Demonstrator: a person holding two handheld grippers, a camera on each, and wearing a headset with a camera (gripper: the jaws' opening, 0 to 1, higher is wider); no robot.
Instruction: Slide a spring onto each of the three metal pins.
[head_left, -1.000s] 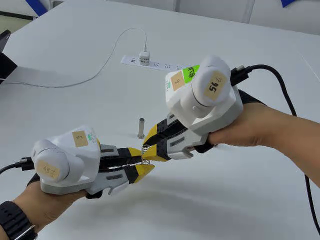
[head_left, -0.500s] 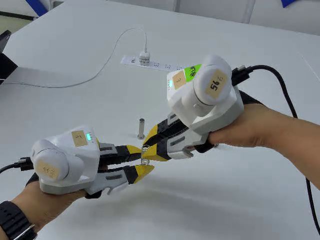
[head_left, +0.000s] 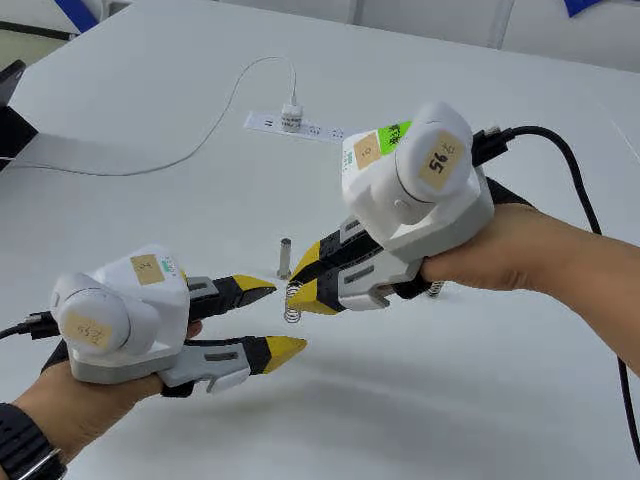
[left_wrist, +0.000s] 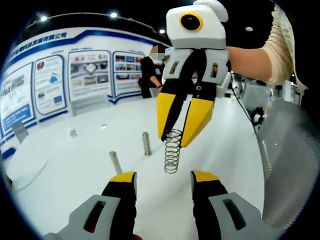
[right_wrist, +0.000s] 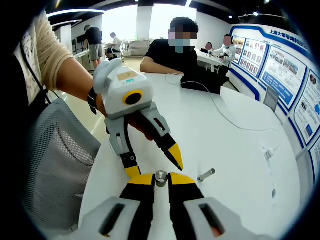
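A spring (head_left: 292, 303), judged light and easily crushed, is pinched by its top coils in the right gripper (head_left: 298, 284), the left gripper (head_left: 288, 317) spread-jawed at seven o'clock.

pwr strip (head_left: 312, 128) w/ white cable (head_left: 215, 118) on white table (head_left: 120, 215) | grey mesh chair (right_wrist: 55, 165) | wall posters (left_wrist: 90, 75)

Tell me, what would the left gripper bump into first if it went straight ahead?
Most likely the spring. It hangs from the shut right gripper, right in front of the open left gripper. The depth is hard to judge, so it might pass just under it.
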